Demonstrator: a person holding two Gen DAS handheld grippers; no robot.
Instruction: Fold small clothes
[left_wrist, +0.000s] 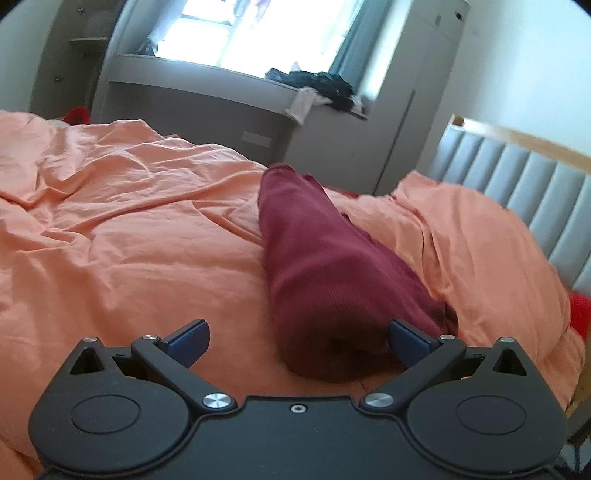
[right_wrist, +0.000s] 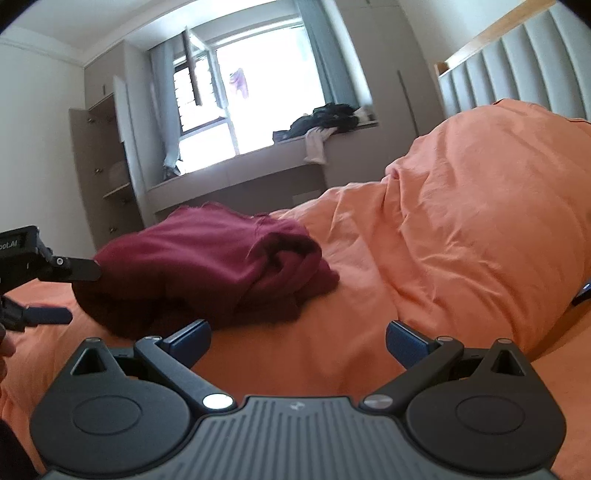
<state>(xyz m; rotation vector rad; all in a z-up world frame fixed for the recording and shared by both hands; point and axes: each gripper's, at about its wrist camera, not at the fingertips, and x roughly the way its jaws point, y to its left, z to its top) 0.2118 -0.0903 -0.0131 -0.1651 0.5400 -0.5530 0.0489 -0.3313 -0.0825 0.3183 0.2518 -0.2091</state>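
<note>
A dark red garment (left_wrist: 325, 266) lies folded in a thick bundle on the orange bed cover (left_wrist: 122, 236). My left gripper (left_wrist: 298, 341) is open, its near end of the bundle between the blue fingertips (left_wrist: 190, 341). In the right wrist view the same garment (right_wrist: 207, 266) lies left of centre, and the left gripper (right_wrist: 70, 291) shows at the left edge, open, with one finger above and one below the garment's edge. My right gripper (right_wrist: 298, 341) is open and empty, over bare cover just right of the garment.
An orange pillow or heaped duvet (right_wrist: 480, 221) rises on the right. A grey padded headboard (left_wrist: 524, 192) stands behind it. A window seat (right_wrist: 258, 166) with dark clothes (right_wrist: 328, 118) lies beyond the bed. An open wardrobe (right_wrist: 103, 162) stands at the left.
</note>
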